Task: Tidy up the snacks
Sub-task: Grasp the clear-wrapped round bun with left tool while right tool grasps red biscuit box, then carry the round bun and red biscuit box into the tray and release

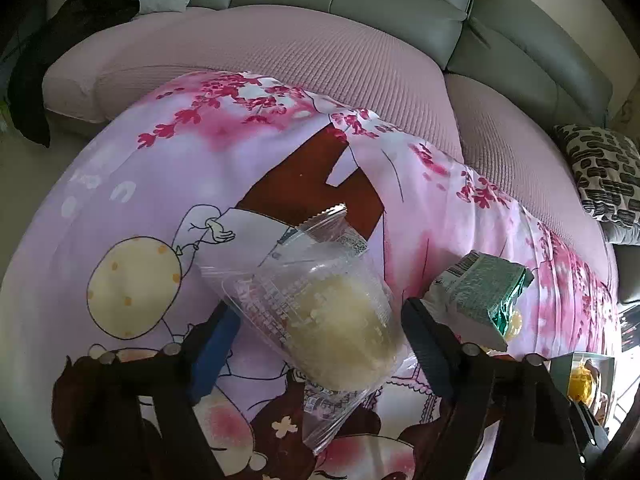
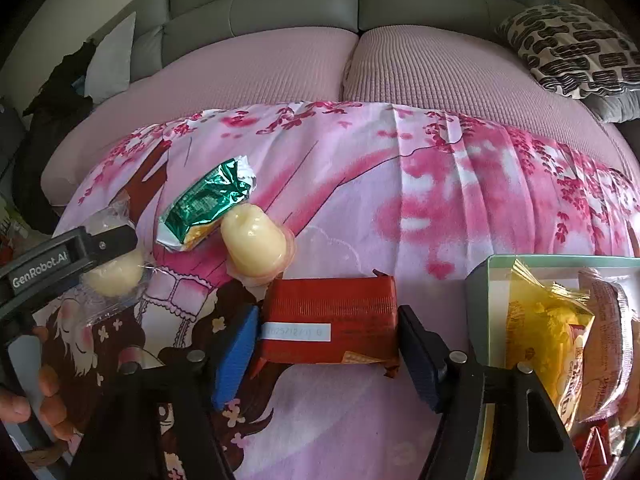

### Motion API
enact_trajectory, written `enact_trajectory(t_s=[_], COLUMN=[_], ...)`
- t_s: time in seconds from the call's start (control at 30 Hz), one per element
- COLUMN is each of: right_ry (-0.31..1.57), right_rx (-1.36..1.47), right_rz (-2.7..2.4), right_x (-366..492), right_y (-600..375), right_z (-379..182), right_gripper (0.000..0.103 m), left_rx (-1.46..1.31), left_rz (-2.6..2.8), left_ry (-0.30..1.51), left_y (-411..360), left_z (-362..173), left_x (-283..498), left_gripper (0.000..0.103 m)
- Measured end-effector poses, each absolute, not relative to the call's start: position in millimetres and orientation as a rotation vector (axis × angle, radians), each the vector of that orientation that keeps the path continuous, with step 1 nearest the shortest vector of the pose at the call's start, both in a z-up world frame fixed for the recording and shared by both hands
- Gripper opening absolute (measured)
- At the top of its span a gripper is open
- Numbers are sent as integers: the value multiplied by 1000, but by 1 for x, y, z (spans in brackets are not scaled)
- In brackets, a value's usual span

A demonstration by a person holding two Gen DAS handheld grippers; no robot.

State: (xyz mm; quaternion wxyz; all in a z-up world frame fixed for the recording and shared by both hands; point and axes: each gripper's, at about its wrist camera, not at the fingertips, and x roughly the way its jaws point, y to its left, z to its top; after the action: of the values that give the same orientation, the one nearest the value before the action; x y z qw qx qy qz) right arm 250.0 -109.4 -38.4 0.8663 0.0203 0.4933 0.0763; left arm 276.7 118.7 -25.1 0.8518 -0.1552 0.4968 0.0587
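My left gripper (image 1: 320, 316) has its jaws on either side of a clear-wrapped pale cake (image 1: 340, 320); the left pad stands a little apart from the wrapper. The same cake shows in the right wrist view (image 2: 114, 272) under the left gripper's black body. My right gripper (image 2: 326, 334) is shut on a red snack packet (image 2: 332, 320) just above the cloth. A green foil packet (image 2: 200, 204) and a pale yellow jelly cup (image 2: 256, 240) lie on the cloth between them. The green packet also shows in the left wrist view (image 1: 480, 292).
A clear box (image 2: 480, 280) with several wrapped snacks stands at the right, also at the edge of the left wrist view (image 1: 560, 364). A pink floral cartoon cloth (image 2: 440, 200) covers the table. A pink-covered grey sofa (image 2: 280, 60) with a patterned pillow (image 2: 572, 48) is behind.
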Motion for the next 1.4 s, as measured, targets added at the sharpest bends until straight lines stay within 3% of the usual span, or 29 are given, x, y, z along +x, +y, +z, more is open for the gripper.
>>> enact_trajectory(t_s=[0.07, 0.27, 0.8, 1.4], right_ry=[1031, 1022, 897, 810], right_rx=[52, 102, 168, 346], right_rz=[159, 170, 156, -195], right_x=[250, 240, 177, 143], right_y=[-110, -117, -157, -326], right_z=[-38, -32, 28, 44], right_gripper=[65, 63, 63, 63], left_rx=[-344, -370, -433, -310], left_rz=[105, 91, 71, -153], left_ry=[1039, 1030, 896, 840], left_y=[119, 116, 71, -59], left_z=[-24, -18, 37, 68], left_x=[275, 269, 206, 190], left_gripper=[64, 51, 50, 50])
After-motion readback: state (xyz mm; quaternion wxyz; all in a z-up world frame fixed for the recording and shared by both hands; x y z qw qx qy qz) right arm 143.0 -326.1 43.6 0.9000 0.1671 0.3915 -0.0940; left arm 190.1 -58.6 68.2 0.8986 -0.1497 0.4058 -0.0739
